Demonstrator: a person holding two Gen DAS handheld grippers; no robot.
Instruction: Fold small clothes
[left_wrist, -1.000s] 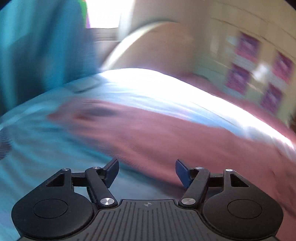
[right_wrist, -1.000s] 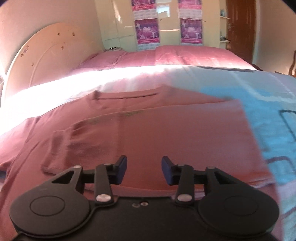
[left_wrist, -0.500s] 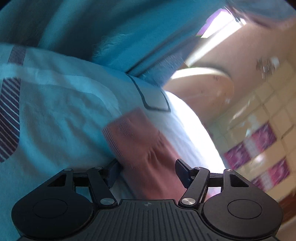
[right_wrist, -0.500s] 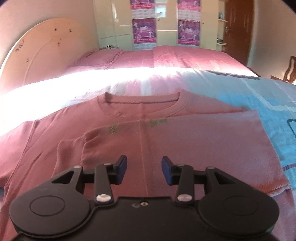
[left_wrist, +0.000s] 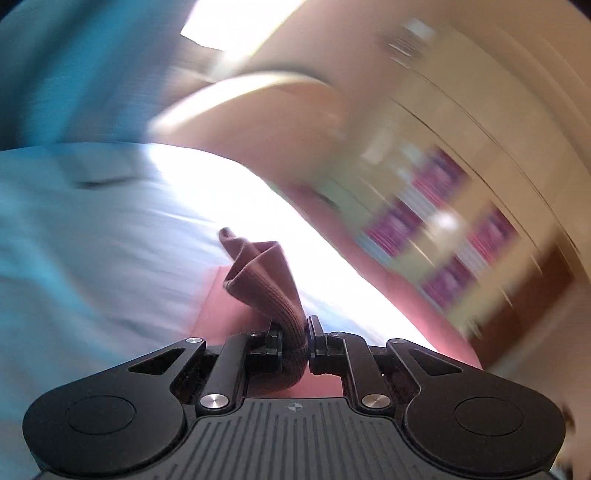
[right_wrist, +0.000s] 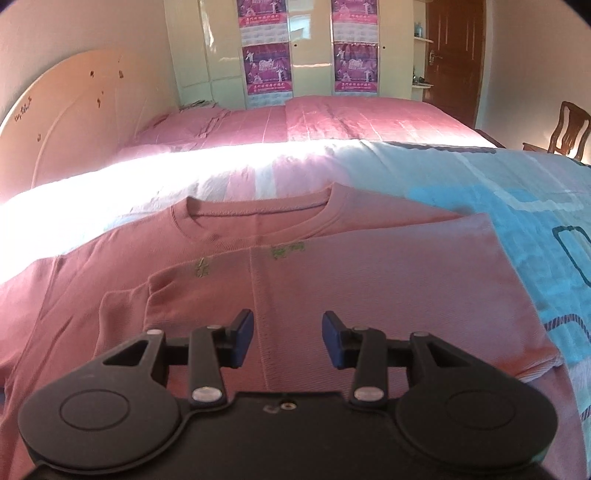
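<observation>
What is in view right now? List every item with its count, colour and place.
shirt: one, pink, flat on the bed, right side folded over
shirt cuff: one, pink ribbed, bunched between the left tool's fingers
bedsheet: one, light blue patterned, under the shirt
bedspread: one, pink, far half of bed
headboard: one, cream, left
posters: four, purple, on the wardrobe
door: one, brown, far right
chair: one, wooden, right edge
left tool: closing on the cuff
right tool: open, above the shirt
</observation>
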